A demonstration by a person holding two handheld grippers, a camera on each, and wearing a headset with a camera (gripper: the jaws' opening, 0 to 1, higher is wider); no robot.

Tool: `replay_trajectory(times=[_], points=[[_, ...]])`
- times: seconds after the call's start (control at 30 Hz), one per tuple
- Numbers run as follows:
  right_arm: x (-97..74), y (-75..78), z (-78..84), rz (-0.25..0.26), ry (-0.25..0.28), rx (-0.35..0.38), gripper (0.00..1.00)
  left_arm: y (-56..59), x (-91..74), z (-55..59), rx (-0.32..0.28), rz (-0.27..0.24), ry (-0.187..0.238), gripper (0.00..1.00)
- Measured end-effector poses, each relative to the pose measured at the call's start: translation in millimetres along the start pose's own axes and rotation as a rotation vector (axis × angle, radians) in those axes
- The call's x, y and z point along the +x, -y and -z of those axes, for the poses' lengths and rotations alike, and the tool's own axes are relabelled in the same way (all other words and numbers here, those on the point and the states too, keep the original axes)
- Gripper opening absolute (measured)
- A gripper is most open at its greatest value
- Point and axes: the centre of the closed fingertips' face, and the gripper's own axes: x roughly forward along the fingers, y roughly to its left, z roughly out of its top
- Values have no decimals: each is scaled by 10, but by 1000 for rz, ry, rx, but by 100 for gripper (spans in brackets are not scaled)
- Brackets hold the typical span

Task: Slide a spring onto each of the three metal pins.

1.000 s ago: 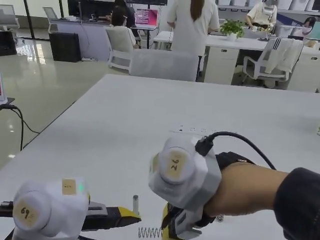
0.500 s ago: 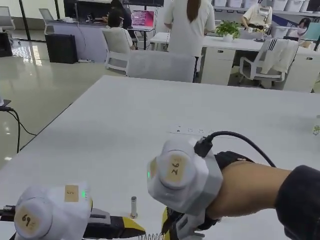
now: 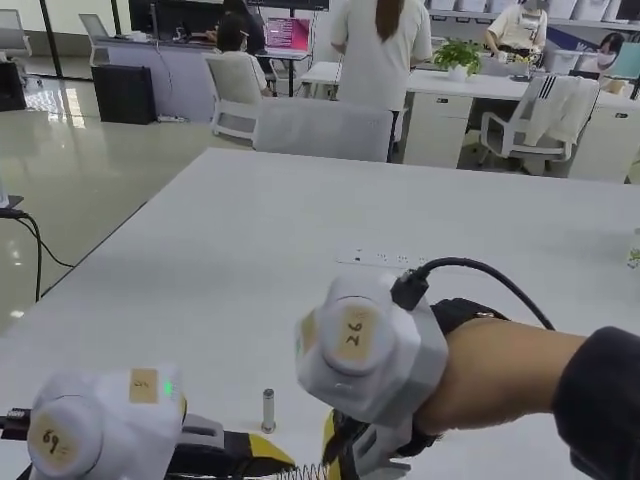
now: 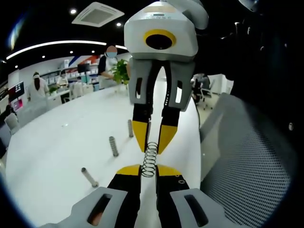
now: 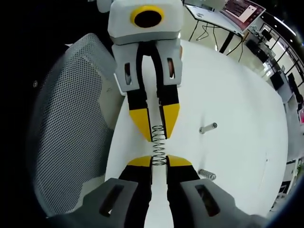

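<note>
Thin coiled spring (image 4: 150, 156), perhaps slightly higher.

Handwritten "26" on round label (image 3: 352, 335) atop right gripper (image 3: 330, 452); "69" on round label (image 3: 52, 438) on left gripper (image 3: 278, 463), lower left of it

White table (image 3: 250, 230), grey mesh chair (image 3: 325, 130), plant (image 3: 462, 55) in bkgd.

The left gripper (image 4: 148, 169) and right gripper (image 5: 159, 162) are white with black jaws and yellow tips. The left bears a round 69 label (image 3: 52, 440), the right a 26 label (image 3: 350, 335). A black cable (image 3: 470, 268) leaves the right one at 1 o'clock. A dark sleeve (image 3: 610, 400) shows at 4 o'clock in the head view.
</note>
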Motion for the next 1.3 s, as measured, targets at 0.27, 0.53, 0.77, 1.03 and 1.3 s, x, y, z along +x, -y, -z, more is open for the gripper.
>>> replay_trajectory(times=[0.27, 0.53, 0.77, 1.03, 1.3], points=[[17, 21, 30, 3, 20, 21, 13, -8, -20, -5, -4, -3, 4, 2], [81, 14, 81, -9, 27, 50, 13, 14, -42, -61, -1, 1, 20, 2], [96, 22, 72, -9, 42, 61, 11, 22, -49, -118, 13, 2, 36, 2], [21, 24, 19, 3, 56, 55, 9, 10, -42, -83, 8, -2, 32, 2], [-107, 14, -161, -3, 113, 49, 9, 11, -40, -62, 4, -3, 28, 2]])
